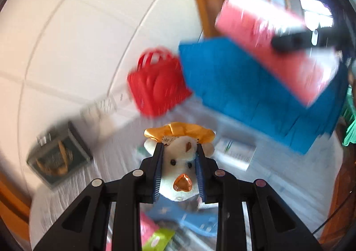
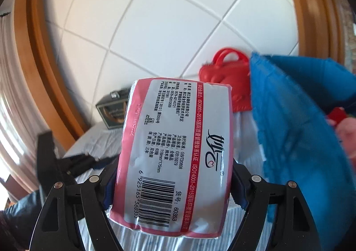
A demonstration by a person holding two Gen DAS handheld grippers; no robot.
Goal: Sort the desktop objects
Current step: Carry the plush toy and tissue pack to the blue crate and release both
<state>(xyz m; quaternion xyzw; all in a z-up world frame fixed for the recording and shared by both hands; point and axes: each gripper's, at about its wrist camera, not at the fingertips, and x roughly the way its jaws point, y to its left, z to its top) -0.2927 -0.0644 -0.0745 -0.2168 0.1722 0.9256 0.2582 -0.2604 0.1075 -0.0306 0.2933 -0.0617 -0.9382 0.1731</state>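
Observation:
My left gripper (image 1: 179, 147) is shut on a small white plush bear (image 1: 179, 163) with a gold bonnet and an orange heart gem, lifted above the table. My right gripper (image 2: 173, 162) is shut on a pink and white tissue pack (image 2: 175, 157) with a barcode, held up in the air. In the left wrist view the tissue pack (image 1: 276, 50) hangs at the upper right, over the blue fabric bin (image 1: 255, 95). The blue fabric bin (image 2: 296, 128) stands close on the right in the right wrist view.
A red plastic basket (image 1: 158, 86) with handles sits beside the blue bin, against the white tiled wall. A dark box (image 1: 57, 157) stands at the left on the striped tablecloth (image 2: 93, 139). Pink, green and blue items (image 1: 155, 235) lie below the left gripper.

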